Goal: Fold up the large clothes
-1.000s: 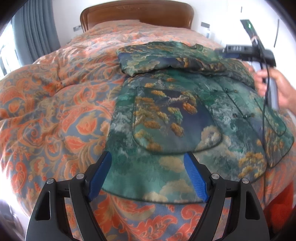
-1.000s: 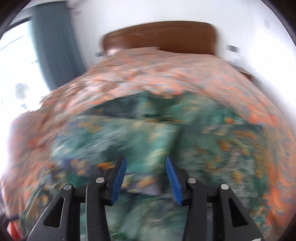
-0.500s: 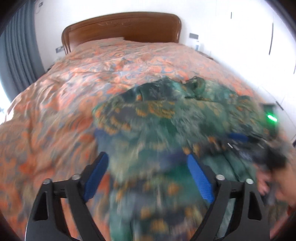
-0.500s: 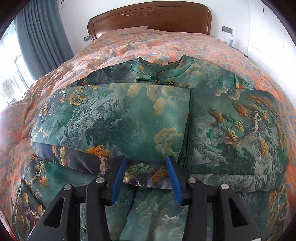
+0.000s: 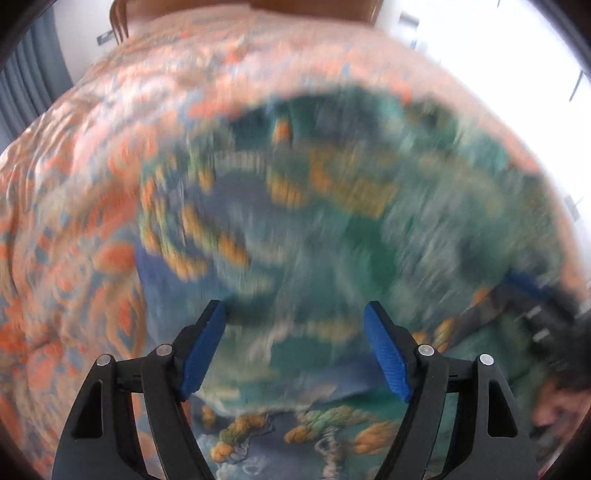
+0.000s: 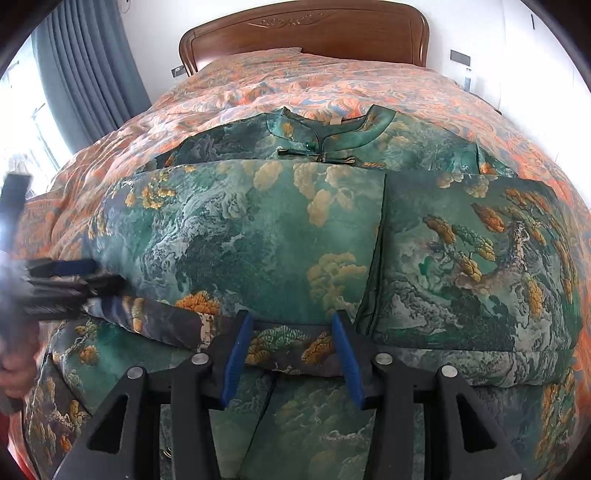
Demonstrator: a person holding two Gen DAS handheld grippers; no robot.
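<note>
While the left wrist view had gone from a sharp look at the hem to a heavy smear, the left tongs (image 5: 295, 354) hung spread wide above the green brocade jacket (image 6: 280, 240), pinching nothing. A second earlier the right wrist view had been the blurred one; now it was crisp, so the right tongs (image 6: 291, 354) seemed to have settled while the left ones swung across. The jacket lay on the bed's orange quilt (image 6: 332, 88), collar (image 6: 325, 136) towards the headboard (image 6: 306, 33), with both sleeves folded across the chest and meeting near the middle. The right tongs sat partly spread, straddling the lower edge of the folded left sleeve without clamping it. The left tongs showed blurred at that view's left edge, just beside the sleeve's fold. By my reckoning the sleeve folds were done and the left tongs were coming in for a hold, ahead of doubling the body.
</note>
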